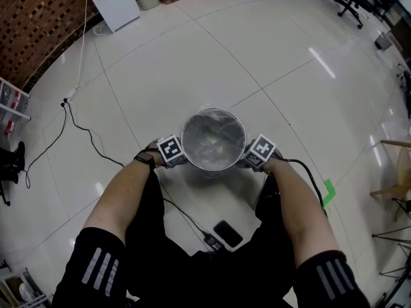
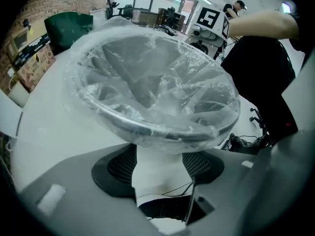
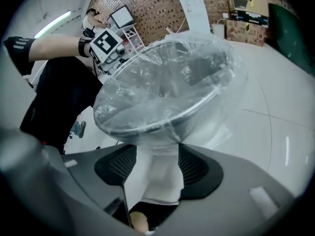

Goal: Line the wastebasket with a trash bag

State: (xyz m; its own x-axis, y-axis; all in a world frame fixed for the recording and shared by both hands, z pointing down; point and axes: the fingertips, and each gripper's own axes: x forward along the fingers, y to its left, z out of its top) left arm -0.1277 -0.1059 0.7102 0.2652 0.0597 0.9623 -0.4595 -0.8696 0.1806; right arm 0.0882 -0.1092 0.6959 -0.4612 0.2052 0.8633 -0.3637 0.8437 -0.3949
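Note:
A round wastebasket [image 1: 190,162] stands on the white floor between my knees. A clear trash bag [image 1: 213,140] lines it, its hem folded down over the rim [image 2: 147,129]. My left gripper [image 1: 182,160] sits at the rim's left side and my right gripper [image 1: 248,160] at its right side. In the left gripper view the left gripper [image 2: 160,165] stands open just below the bag's hanging hem, the pads [image 2: 118,165] clear of it. In the right gripper view the right gripper [image 3: 156,163] is open too, the folded hem [image 3: 157,141] just above the gap.
A black phone [image 1: 228,233] and a cable [image 1: 186,217] lie on the floor by my legs. Another cable [image 1: 83,130] runs off left. A white cabinet [image 1: 112,2] stands far back. Green tape [image 1: 329,192] and a wooden chair [image 1: 398,169] are at the right.

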